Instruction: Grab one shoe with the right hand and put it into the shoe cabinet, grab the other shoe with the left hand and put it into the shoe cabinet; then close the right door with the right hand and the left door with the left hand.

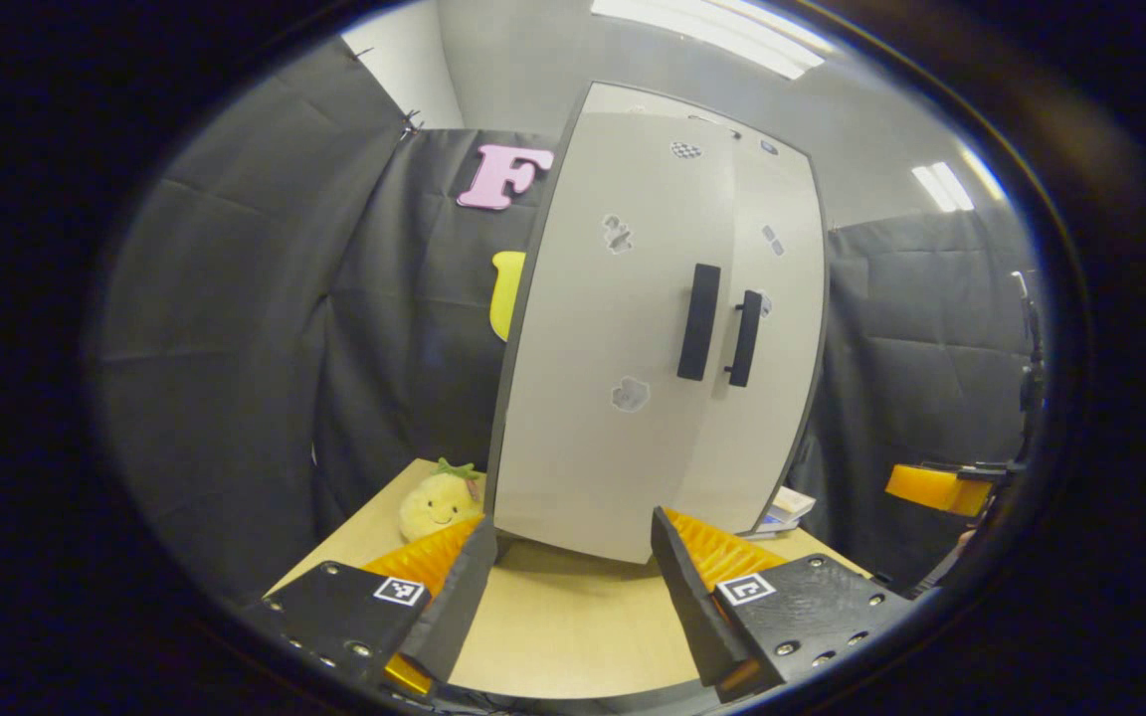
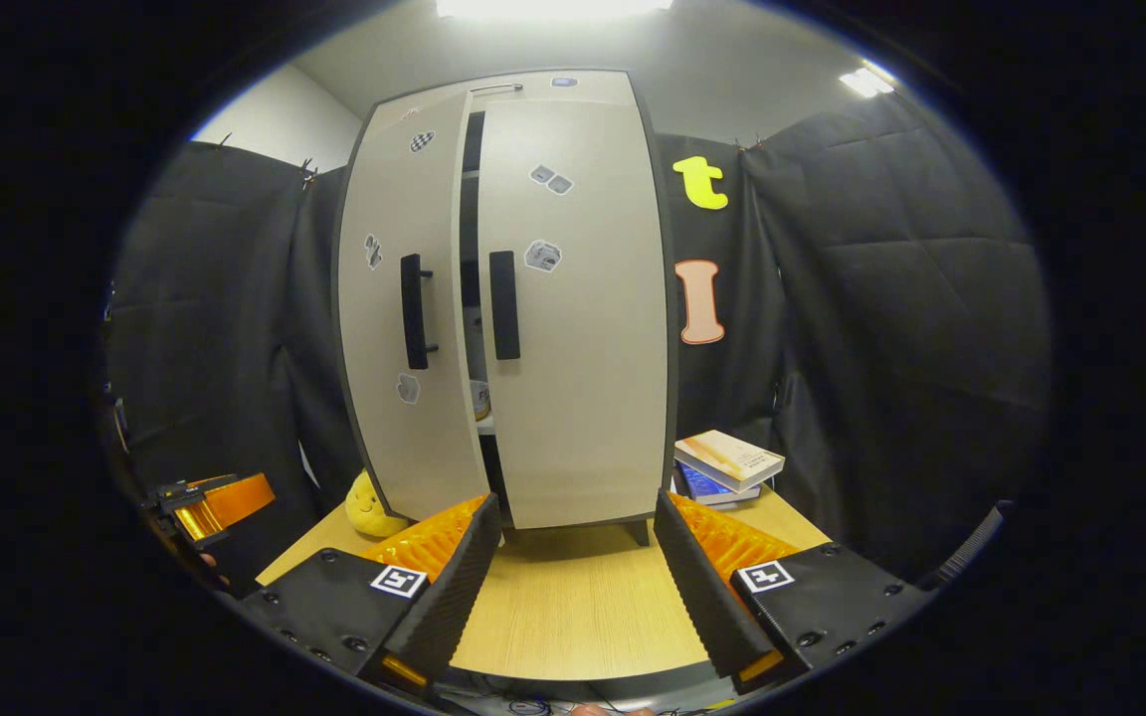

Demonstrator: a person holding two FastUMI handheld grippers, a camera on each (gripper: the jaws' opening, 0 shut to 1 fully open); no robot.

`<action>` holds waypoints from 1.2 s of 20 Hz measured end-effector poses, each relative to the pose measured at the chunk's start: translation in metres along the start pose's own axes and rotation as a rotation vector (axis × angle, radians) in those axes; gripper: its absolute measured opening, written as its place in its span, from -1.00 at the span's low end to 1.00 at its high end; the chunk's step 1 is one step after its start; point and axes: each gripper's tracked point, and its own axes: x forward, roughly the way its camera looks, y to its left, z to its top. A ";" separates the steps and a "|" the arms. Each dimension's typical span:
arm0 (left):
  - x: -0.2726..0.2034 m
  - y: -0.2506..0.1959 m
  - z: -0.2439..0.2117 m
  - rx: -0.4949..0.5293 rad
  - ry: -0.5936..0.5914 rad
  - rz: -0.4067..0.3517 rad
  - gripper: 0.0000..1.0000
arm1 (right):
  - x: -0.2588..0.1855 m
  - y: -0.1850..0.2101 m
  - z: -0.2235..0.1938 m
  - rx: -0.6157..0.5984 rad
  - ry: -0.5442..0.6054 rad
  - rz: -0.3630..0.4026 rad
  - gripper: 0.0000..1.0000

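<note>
Cabinet (image 2: pixel 553 298) stands upright at the back of the wooden table (image 2: pixel 563 607), seen from both gripper views. Its left door (image 2: pixel 404 328) sits slightly ajar, leaving a dark gap beside the right door (image 2: pixel 583 328), which looks shut or nearly so; a black handle (image 2: pixel 504 304) runs down each door near the gap. At far left in the right gripper view the left gripper (image 1: pixel 568 587) shows at the edge, while a yellow plush toy (image 2: pixel 374 509) peeks out by the cabinet's left foot. Both the left gripper and the right gripper (image 2: pixel 568 587) hang before the cabinet with fingers spread wide, grasping nothing, clear of the doors. To the cabinet's right, books (image 2: pixel 727 462) lie stacked on the table against the black cloth.
</note>
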 end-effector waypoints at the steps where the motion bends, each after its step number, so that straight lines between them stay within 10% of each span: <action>1: 0.001 0.003 0.002 0.009 -0.004 0.004 0.79 | 0.000 -0.001 0.000 0.003 0.000 -0.005 0.94; 24: 0.011 0.039 -0.040 0.087 -0.026 0.139 0.79 | 0.011 -0.019 -0.004 -0.060 0.090 -0.048 0.95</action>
